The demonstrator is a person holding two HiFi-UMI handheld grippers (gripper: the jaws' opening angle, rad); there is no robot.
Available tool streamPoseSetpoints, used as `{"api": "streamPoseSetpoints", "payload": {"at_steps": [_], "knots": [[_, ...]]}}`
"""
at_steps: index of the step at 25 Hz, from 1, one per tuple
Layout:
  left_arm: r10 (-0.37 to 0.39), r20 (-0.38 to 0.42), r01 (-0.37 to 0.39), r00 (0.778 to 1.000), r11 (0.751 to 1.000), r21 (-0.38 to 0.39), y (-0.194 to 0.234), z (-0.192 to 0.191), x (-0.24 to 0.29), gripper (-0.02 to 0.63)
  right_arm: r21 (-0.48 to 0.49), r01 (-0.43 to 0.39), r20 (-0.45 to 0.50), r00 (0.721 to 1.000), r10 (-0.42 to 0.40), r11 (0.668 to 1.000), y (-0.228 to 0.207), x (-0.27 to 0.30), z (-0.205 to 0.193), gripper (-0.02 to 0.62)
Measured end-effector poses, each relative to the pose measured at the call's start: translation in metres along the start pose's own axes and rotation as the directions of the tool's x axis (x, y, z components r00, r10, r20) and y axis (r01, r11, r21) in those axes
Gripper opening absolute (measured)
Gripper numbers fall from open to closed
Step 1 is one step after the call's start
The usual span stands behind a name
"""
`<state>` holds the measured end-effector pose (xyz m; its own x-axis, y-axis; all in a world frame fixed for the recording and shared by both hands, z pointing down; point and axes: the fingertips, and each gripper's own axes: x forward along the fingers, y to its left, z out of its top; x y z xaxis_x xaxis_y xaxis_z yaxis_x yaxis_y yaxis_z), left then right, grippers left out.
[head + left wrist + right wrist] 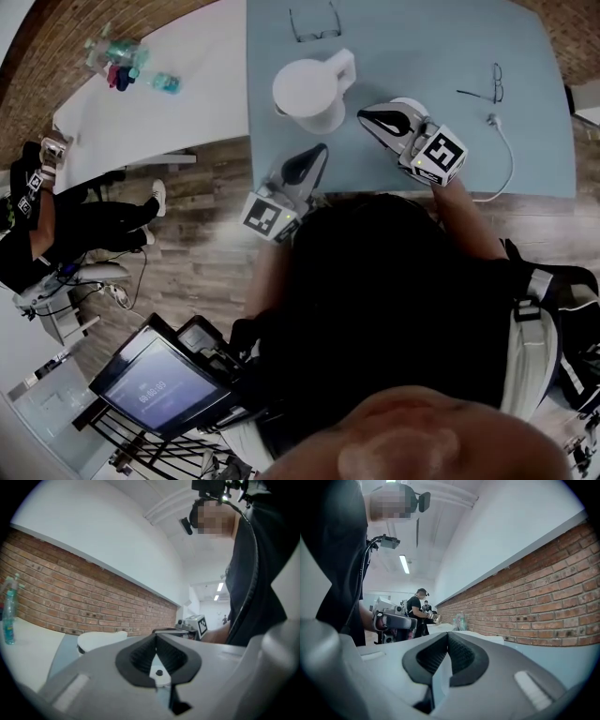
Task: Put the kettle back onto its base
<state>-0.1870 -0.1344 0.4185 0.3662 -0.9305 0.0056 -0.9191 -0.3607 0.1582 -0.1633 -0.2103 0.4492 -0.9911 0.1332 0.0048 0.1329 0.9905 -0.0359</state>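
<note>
- The white kettle stands on the blue bench, left of its middle, and is not on its base.
- A round white disc, probably the base, shows just right of the kettle, mostly hidden under the right gripper.
- Both grippers have their jaws together, holding nothing.
- The left gripper sits at the near edge, pointing up at the kettle.
- The kettle's handle faces the far-right corner, so the right gripper looks nearer to it.
</note>
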Motion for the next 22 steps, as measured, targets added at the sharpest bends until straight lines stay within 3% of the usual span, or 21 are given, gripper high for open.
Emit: {"api": "streamPoseSetpoints", "payload": {"at_steps": [5,11,16,22], "knots": [[0.021,-0.013,-0.021,1.0,1.0,-0.002,0.004,-0.004,-0.004,0.002,-0.029,0.071,-0.029,0.997,-0.072,0.997,-0.029,0.001,-0.01,0.005],[0.058,-0.026,-0.058,0.998,0.998,-0.009,0.011,-0.009,-0.017,0.003,-0.005,0.138,-0.074,0.988,-0.138,0.99,-0.058,0.007,-0.028,0.06],[0.106,-0.03,-0.106,0.994,0.994,-0.007,0.023,-0.006,-0.031,0.002,-0.015,0.19,-0.109,0.976,-0.19,0.982,-0.083,0.022,-0.042,0.159],[0.163,-0.043,-0.164,0.986,0.986,-0.019,0.037,-0.007,-0.05,0.002,-0.032,0.243,-0.139,0.959,-0.245,0.969,-0.107,0.037,-0.052,0.219]]}}
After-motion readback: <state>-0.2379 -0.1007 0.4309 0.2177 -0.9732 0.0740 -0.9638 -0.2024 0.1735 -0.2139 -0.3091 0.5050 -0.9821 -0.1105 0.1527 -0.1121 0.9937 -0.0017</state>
